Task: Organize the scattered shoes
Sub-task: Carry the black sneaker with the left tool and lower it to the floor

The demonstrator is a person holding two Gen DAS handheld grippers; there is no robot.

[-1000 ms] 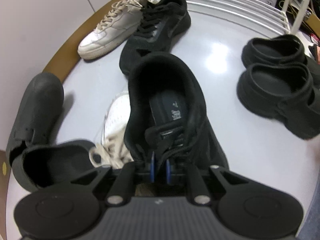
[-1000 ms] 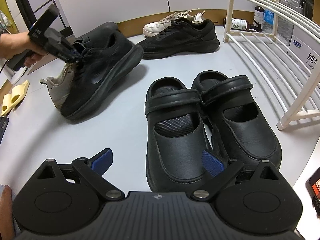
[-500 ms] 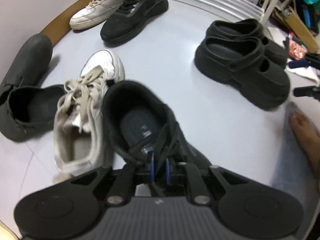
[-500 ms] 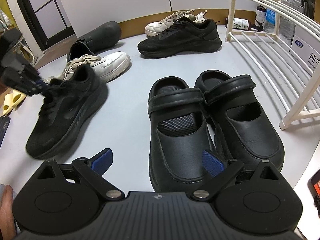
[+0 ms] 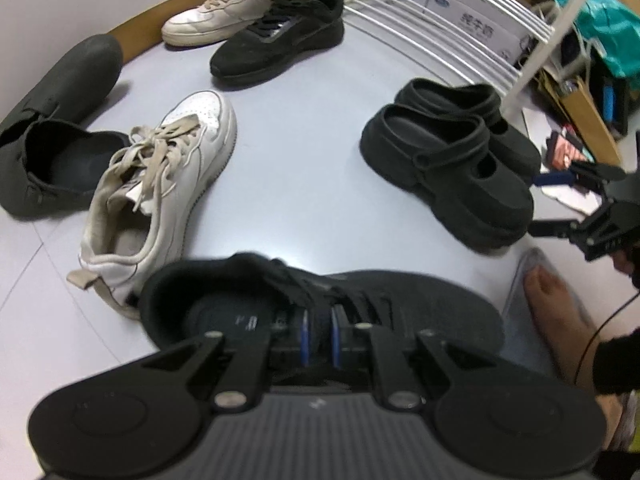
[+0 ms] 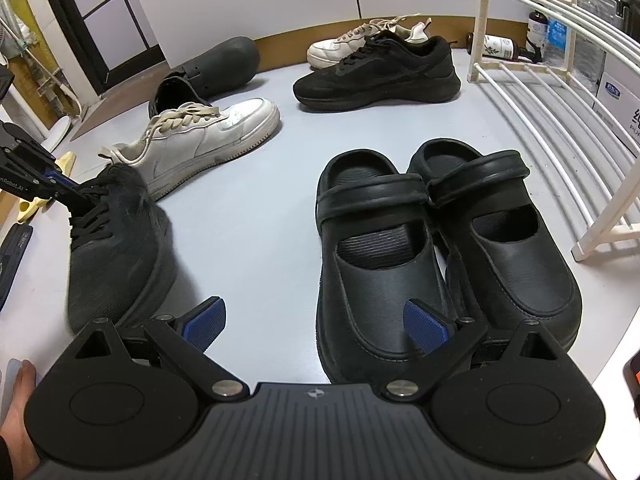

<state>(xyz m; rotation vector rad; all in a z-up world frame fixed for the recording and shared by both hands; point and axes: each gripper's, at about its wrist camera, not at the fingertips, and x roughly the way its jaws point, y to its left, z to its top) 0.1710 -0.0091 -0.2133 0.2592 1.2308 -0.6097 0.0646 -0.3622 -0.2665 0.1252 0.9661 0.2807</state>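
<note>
The black mesh lace-up sneaker lies on the pale grey floor at the near left of the scene, just beside the heel of a white leather sneaker with beige laces. The left gripper has its blue-padded jaws nearly together, clamped on the tongue and laces of this black sneaker; in the right wrist view the same gripper enters from the left edge. The right gripper hovers with jaws wide apart and nothing between them, above the toe of a pair of black rubber clogs with heel straps.

Count of footwear: two black mesh sneakers, the held one and a second near the far wall; two white leather sneakers, one near the held shoe and one behind the second black sneaker, touching it; two black clogs standing side by side, toes toward the camera in the right wrist view; one dark grey ankle boot lying on its side by the wall.

The white wire shoe rack stands at the right, with no shoe on the visible shelves. A bottle lies on the floor behind the rack, and a cardboard box with printed lettering stands beyond it. A bare foot on a grey slipper shows at the right of the left wrist view.
</note>
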